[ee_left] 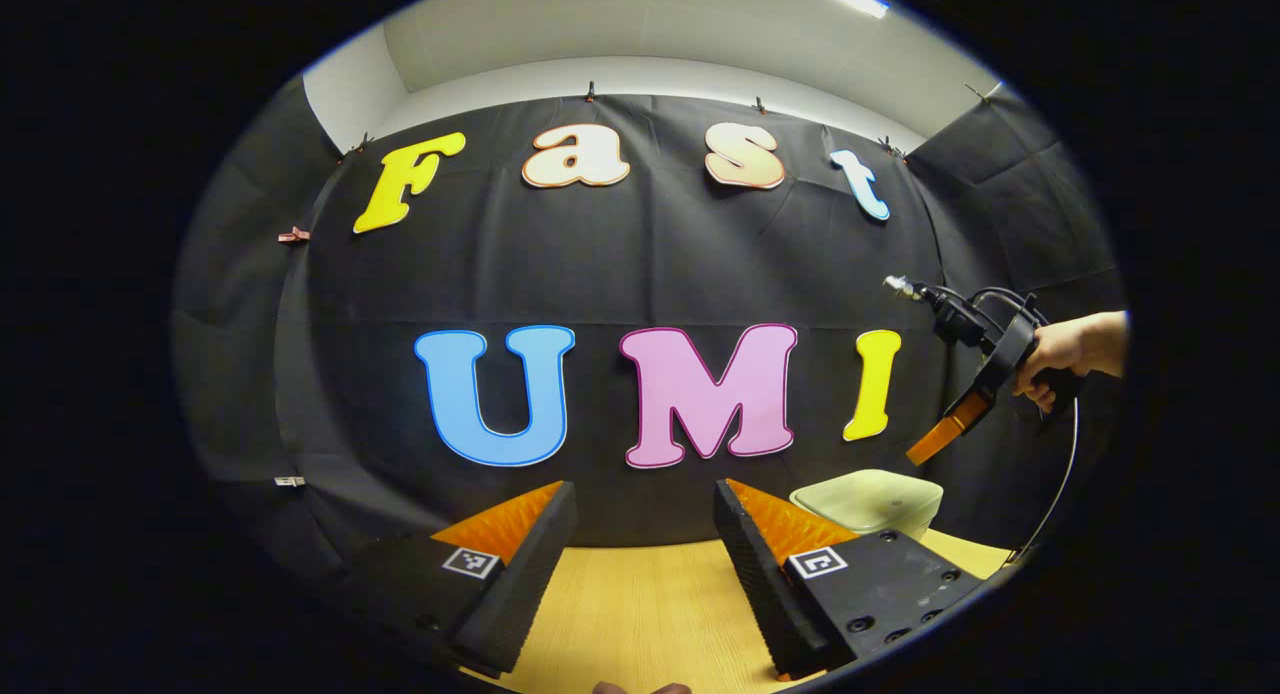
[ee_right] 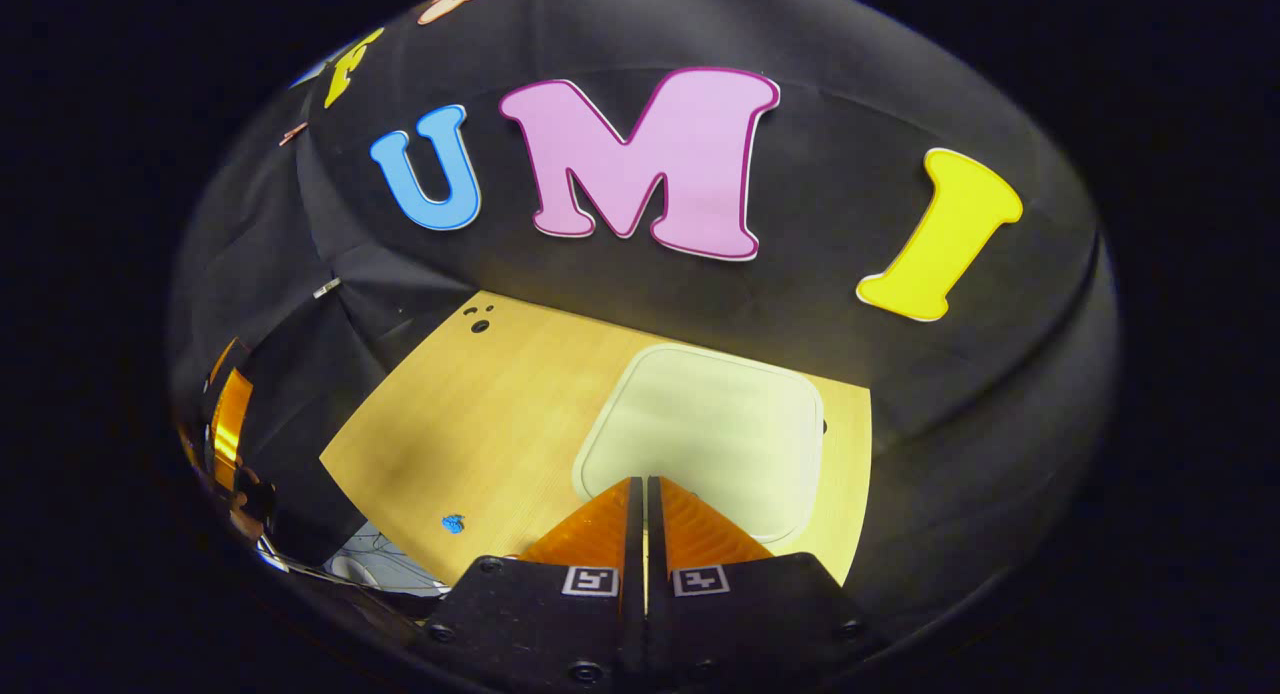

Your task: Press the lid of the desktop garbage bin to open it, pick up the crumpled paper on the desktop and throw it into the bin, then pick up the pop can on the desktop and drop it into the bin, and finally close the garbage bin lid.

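In the left gripper view, the left gripper (ee_left: pixel 645 534) is held low over the wooden tabletop (ee_left: pixel 640 604), its two fingers spread wide apart with bare wood seen between them and nothing held. Beyond its right finger, the desktop garbage bin (ee_left: pixel 868 502) stands on the table near the black cloth wall (ee_left: pixel 650 264), its pale lid down. Above and to the right of the bin, the right gripper (ee_left: pixel 925 452) is seen farther off — tilted downward toward the bin, held by a hand (ee_left: pixel 1060 349), with a cable looping from its rear. From this angle its fingers appear as a single wedge.

In the right gripper view, the right gripper (ee_right: pixel 646 519) is seen from behind its own fingers, which are brought together with only a thin slit left between them; nothing is held. The tips are placed over the near edge of the bin lid (ee_right: pixel 700 434) — whether they touch it cannot be told. The lid is closed and lies flat, a rounded square of pale cream colour. The bin sits toward the far right corner of the table (ee_right: pixel 480 414), close to the cloth wall. A small blue speck (ee_right: pixel 453 523) lies on the wood near the front edge, and dark holes (ee_right: pixel 479 325) are seen at the far left corner.
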A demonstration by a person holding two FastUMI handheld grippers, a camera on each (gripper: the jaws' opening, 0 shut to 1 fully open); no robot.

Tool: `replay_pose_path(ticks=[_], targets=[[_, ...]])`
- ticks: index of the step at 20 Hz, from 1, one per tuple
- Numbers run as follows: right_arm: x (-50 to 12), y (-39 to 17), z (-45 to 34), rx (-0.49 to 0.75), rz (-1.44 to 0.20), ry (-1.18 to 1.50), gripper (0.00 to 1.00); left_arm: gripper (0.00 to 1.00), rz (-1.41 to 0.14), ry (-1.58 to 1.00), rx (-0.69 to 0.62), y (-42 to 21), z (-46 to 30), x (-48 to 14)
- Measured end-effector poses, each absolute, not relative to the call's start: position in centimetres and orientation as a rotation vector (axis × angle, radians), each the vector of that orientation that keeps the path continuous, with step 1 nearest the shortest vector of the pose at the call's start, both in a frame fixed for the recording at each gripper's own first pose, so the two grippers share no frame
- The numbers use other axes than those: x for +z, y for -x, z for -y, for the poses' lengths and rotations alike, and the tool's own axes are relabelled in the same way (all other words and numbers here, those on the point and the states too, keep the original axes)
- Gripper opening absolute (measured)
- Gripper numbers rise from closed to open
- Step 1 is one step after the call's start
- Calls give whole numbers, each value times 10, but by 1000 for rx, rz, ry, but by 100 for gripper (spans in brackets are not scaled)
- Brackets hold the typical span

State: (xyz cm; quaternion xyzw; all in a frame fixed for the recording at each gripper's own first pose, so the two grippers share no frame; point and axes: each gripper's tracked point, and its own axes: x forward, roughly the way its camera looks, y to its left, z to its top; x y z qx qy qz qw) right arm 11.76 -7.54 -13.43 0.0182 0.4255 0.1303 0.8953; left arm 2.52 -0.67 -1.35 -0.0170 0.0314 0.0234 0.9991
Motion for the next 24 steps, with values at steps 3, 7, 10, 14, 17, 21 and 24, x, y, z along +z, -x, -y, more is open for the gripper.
replay_pose_path(ticks=[3, 7, 10, 14, 17, 21, 24], targets=[[-153, -126, 81, 272, -937, -43, 5, 90, -61, 31, 48, -26, 7, -12], [-182, -125, 89, 295, -1048, -7, 5, 90, -59, 36, 49, -27, 7, -13], [-200, -125, 95, 305, -1112, 20, 5, 90, -63, 41, 54, -28, 6, -17], [-215, -124, 92, 332, -1182, 39, 5, 90, -70, 46, 59, -30, 4, -20], [-217, -125, 93, 349, -1214, 72, 10, 90, -79, 49, 63, -33, 2, -23], [-226, -122, 91, 372, -1266, 111, 5, 90, -84, 52, 67, -35, 2, -26], [-225, -123, 91, 373, -1290, 95, 5, 90, -82, 55, 73, -35, 4, -28]])
